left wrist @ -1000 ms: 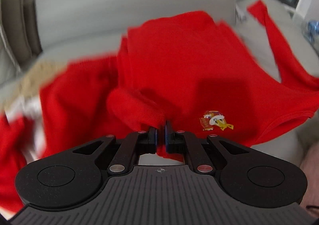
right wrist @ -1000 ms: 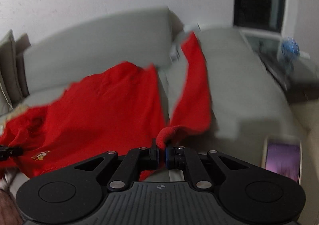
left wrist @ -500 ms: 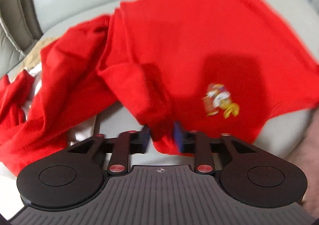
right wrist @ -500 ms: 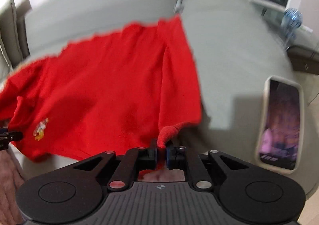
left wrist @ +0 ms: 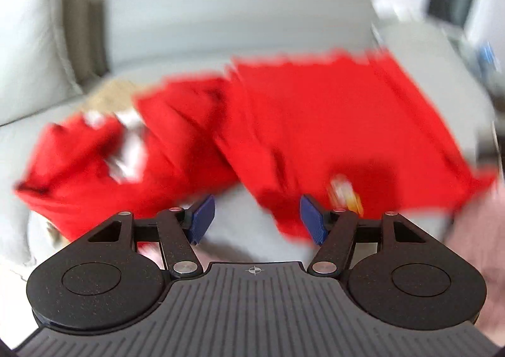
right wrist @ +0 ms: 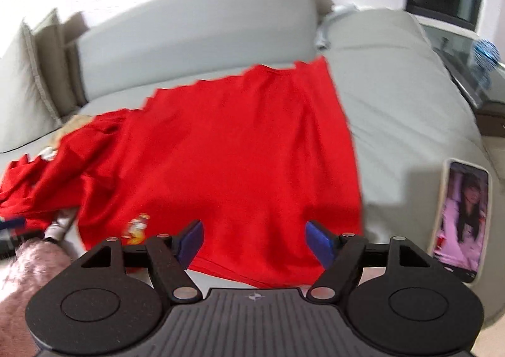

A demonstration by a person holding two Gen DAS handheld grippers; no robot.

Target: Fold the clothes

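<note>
A red shirt (right wrist: 227,148) with a small cartoon print (right wrist: 137,227) lies spread flat on the grey sofa seat (right wrist: 401,110). My right gripper (right wrist: 254,241) hovers over the shirt's near hem, its jaws opening, blue pads apart and not pressing the cloth. In the blurred left wrist view the same shirt (left wrist: 331,123) lies at the right, its print (left wrist: 344,196) near the right pad. My left gripper (left wrist: 257,219) is above the shirt's near left corner, jaws opening, with only sofa and a bit of cloth edge showing between the pads.
A heap of other red and white clothes (left wrist: 101,167) lies left of the shirt. A phone (right wrist: 460,224) with a lit screen rests on the sofa's right side. Grey back cushions (right wrist: 195,28) stand behind, a glass side table (right wrist: 467,60) at far right. A bare forearm (right wrist: 25,275) shows at lower left.
Both grippers went from shut on the red shirt's edges to open and let the cloth go. The shirt now lies flat on the seat. Both hands have pulled back from it.
</note>
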